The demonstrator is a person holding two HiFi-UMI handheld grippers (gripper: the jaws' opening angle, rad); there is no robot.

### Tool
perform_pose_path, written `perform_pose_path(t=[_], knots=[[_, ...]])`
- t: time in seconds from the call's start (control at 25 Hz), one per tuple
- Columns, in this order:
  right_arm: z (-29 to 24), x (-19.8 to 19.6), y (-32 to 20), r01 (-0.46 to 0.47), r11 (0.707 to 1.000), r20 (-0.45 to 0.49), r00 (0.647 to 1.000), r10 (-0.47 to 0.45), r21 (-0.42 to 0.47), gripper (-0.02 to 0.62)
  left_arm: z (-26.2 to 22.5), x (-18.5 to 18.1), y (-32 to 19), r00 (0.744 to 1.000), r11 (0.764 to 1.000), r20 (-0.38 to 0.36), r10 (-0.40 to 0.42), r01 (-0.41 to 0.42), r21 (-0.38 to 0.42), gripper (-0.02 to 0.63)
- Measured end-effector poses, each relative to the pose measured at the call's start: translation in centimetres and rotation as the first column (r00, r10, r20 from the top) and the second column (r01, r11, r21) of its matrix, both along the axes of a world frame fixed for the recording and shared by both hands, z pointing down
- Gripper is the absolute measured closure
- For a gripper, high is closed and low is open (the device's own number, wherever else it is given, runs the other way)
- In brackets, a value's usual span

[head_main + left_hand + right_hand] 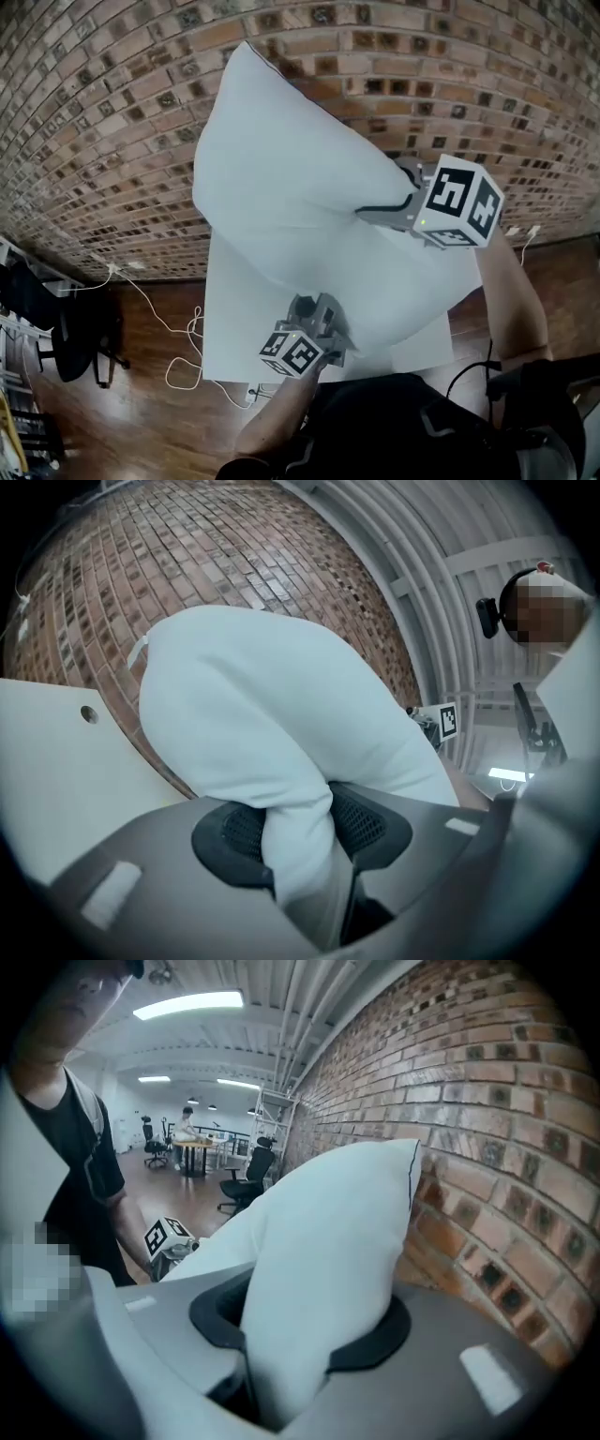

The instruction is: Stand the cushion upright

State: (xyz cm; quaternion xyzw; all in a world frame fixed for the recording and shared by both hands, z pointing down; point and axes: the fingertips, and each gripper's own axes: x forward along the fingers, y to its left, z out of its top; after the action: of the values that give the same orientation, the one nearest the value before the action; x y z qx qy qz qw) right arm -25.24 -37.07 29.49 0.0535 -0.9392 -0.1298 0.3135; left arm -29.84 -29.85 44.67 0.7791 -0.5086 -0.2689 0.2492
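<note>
A large white cushion (291, 206) hangs in the air in front of the brick wall (112, 112), tilted with one corner pointing up. My left gripper (317, 323) is shut on its lower edge; in the left gripper view the fabric (272, 724) is pinched between the dark pads (361, 822). My right gripper (398, 208) is shut on the cushion's right side, higher up. In the right gripper view the cushion (328, 1241) bulges out of the jaws beside the bricks, and the left gripper's marker cube (167, 1237) shows behind it.
A white table (230, 347) lies under the cushion, against the wall. White cables (178, 347) trail over the wooden floor at its left, near a black office chair (80, 337). Far back in the room, a person (187, 1124) sits at desks with chairs.
</note>
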Motion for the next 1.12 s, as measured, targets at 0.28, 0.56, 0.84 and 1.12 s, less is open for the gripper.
perform_pose_path(t=[0.28, 0.56, 0.84, 1.12], knots=[[1.8, -4.0, -1.1, 0.055, 0.989, -0.142, 0.989, -0.035, 0.137, 0.410, 3.4, -0.9, -4.5, 0.996, 0.998, -0.075, 0.041, -0.045, -0.046, 0.453], [6.8, -7.4, -6.1, 0.220, 0.947, -0.295, 0.944, -0.146, 0.232, 0.408, 9.4, -0.2, -10.9, 0.986, 0.974, -0.153, 0.058, -0.089, -0.206, 0.471], [13.3, -9.4, -11.4, 0.357, 0.896, -0.409, 0.883, -0.232, 0.264, 0.410, 16.7, -0.3, -17.6, 0.975, 0.925, -0.215, 0.051, -0.127, -0.357, 0.471], [15.7, -9.3, -15.0, 0.413, 0.865, -0.431, 0.861, -0.270, 0.285, 0.407, 19.4, 0.0, -20.9, 0.979, 0.902, -0.194, 0.060, -0.137, -0.409, 0.471]])
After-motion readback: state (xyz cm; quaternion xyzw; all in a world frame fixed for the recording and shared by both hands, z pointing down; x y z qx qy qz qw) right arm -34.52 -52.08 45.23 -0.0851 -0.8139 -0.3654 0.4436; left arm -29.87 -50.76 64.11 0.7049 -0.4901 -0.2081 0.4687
